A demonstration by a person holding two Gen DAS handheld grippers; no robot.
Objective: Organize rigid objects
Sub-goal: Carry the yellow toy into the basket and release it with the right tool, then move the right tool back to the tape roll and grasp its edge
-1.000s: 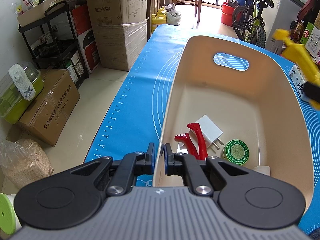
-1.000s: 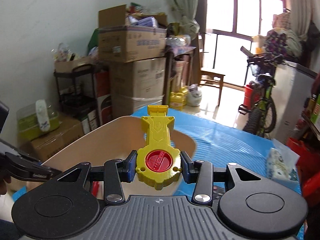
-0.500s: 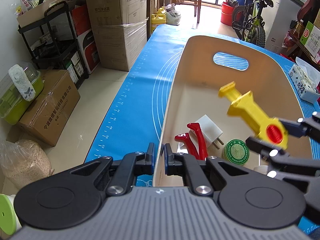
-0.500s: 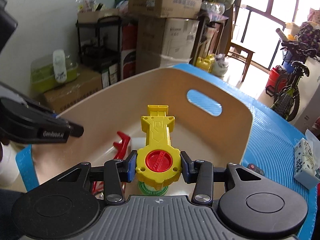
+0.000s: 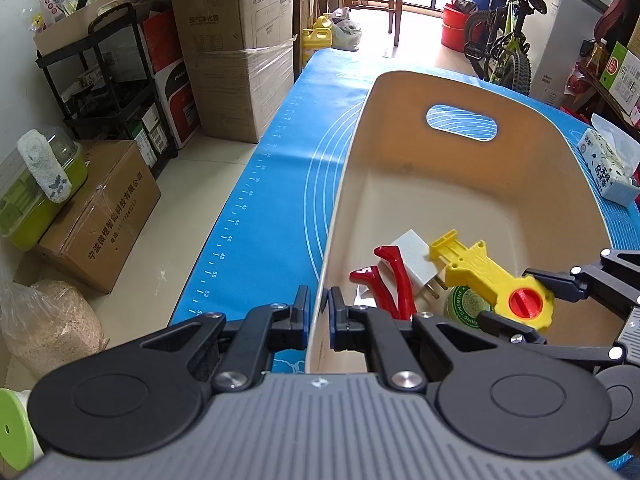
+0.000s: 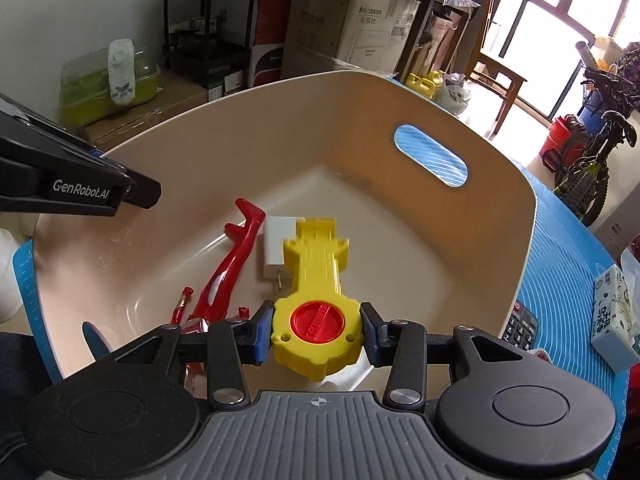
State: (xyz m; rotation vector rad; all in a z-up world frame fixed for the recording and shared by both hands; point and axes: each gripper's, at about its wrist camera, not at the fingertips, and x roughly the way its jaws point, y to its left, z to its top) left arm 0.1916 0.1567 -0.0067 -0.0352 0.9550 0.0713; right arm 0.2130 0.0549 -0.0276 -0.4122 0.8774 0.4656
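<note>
A beige bin (image 5: 460,184) stands on the blue mat. My left gripper (image 5: 319,312) is shut on the bin's near-left rim; it shows at the left in the right wrist view (image 6: 132,192). My right gripper (image 6: 316,334) is shut on a yellow toy launcher with a red knob (image 6: 316,292) and holds it low inside the bin (image 6: 400,184); the launcher also shows in the left wrist view (image 5: 492,280). In the bin lie a red toy piece (image 5: 394,280), a white plug adapter (image 5: 416,256) and a green round tin (image 5: 468,304).
A tissue pack (image 5: 608,172) lies on the mat right of the bin, and a remote control (image 6: 520,328) lies by the bin's right side. Cardboard boxes (image 5: 240,60), a black shelf (image 5: 104,92) and a bicycle (image 5: 504,52) stand on the floor beyond the table.
My right gripper has carried the yellow launcher from above the bin's far right down into the bin, close over the tin and adapter. My left gripper has kept its hold on the rim.
</note>
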